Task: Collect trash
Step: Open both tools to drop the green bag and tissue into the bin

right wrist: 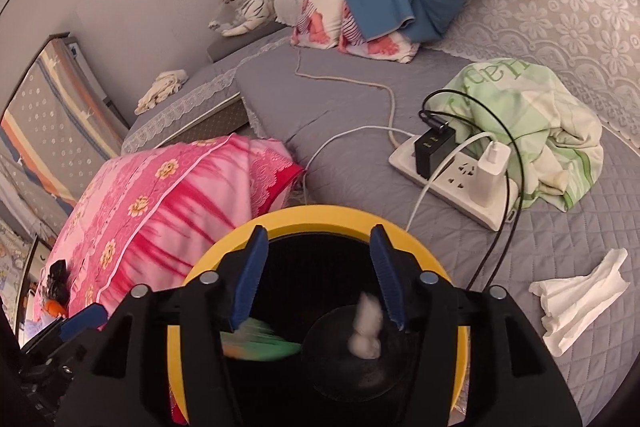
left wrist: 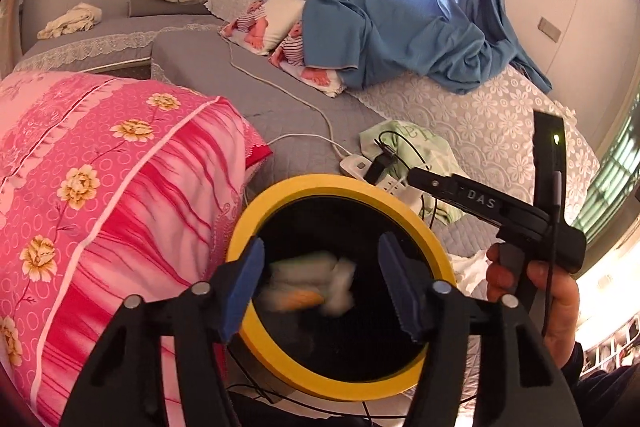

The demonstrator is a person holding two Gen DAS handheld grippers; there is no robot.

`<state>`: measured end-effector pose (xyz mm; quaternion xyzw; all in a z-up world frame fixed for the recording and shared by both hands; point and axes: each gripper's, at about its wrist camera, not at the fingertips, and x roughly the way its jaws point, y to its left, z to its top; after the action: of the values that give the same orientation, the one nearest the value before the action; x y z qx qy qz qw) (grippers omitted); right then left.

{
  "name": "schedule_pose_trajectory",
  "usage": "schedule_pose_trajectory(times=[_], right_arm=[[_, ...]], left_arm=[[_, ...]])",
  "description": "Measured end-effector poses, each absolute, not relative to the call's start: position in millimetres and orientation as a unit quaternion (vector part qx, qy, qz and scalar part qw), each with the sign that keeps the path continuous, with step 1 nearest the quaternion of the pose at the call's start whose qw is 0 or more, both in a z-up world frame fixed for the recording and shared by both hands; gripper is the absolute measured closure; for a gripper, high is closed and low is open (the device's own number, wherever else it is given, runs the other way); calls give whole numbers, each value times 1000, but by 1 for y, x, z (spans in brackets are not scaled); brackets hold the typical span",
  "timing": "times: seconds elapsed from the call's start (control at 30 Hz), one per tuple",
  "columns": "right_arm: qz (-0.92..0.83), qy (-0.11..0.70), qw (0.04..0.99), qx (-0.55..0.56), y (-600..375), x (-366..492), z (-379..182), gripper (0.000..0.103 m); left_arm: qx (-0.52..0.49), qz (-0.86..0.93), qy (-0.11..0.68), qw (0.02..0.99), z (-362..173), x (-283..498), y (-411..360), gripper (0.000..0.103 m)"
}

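1. Over the yellow-rimmed bin [left wrist: 280,355], which is sitting on the grey bed [left wrist: 224,83] beside the pink floral pillow [left wrist: 112,187], the left gripper [left wrist: 322,285] is hovering with its blue pads spread apart and nothing pinched between them.
2. Below that gripper, blurred green-and-white trash [left wrist: 308,287] is lying loose in the bin's dark inside, touching neither pad.
3. In the right wrist view, the right gripper [right wrist: 318,277] is hanging over the same bin [right wrist: 320,217], its pads likewise spread and gripping nothing.
4. A white crumpled wad [right wrist: 366,331] is showing inside the bin near the right pad, with a blurred green piece [right wrist: 264,343] to its left.
5. On the bed past the bin's right side, a white crumpled tissue [right wrist: 576,295] is lying flat, well apart from both grippers.
6. Farther up the bed, a white power strip [right wrist: 452,179] with chargers is resting against a green cloth [right wrist: 532,115].
7. A hand [left wrist: 536,291] is gripping the right tool's handle at the left view's right edge.
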<state>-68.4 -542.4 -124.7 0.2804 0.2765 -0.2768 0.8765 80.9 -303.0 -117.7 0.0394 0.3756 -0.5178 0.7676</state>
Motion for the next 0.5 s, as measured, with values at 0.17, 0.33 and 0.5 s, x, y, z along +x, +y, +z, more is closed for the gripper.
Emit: schedule_pose_trajectory(times=[0.17, 0.33, 0.5], right_arm=[[-264, 253, 890, 271, -535, -70, -113, 46], [-229, 232, 916, 235, -510, -53, -93, 40], [-154, 230, 942, 192, -466, -20, -77, 34]], left_arm=[[16, -495, 356, 793, -103, 94, -278, 33], [-5, -459, 326, 827, -81, 109, -239, 21], [-25, -405, 278, 870, -52, 119, -183, 9]])
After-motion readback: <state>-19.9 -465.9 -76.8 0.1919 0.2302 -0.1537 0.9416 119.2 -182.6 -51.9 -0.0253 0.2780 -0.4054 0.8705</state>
